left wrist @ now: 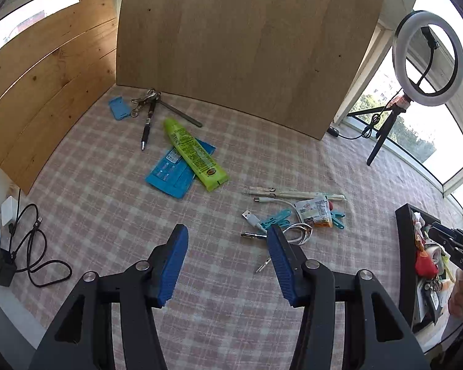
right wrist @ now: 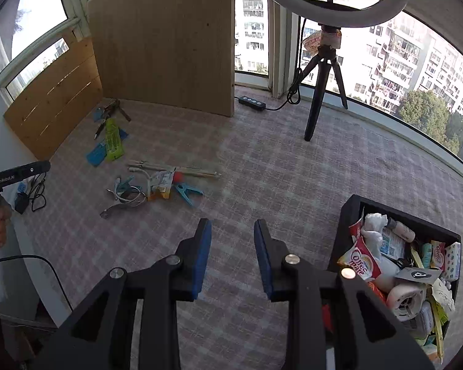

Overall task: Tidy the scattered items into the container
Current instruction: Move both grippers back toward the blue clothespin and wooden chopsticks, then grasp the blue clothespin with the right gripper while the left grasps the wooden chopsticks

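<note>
Nearest in each wrist view is its own hand-held gripper: the left hand-held gripper (left wrist: 228,236) stands well open with nothing between its blue pads; the right hand-held gripper (right wrist: 233,231) is narrower, part open, also empty. The container (right wrist: 350,215), black and already heaped with packets, sits just right of the right jaws. The likely next step is another pick from the near cluster, white cable (left wrist: 288,205), teal clips (left wrist: 276,219) and snack sachet (left wrist: 313,212); best taken one at a time, pads straddling a single piece so the cable does not drag its neighbours. Farther on the desk (left wrist: 108,203) lie the green tube (left wrist: 194,154) across a blue packet (left wrist: 169,178), then pen (left wrist: 147,128) and keys (left wrist: 143,100). Only the right view shows what fills the container.
</note>
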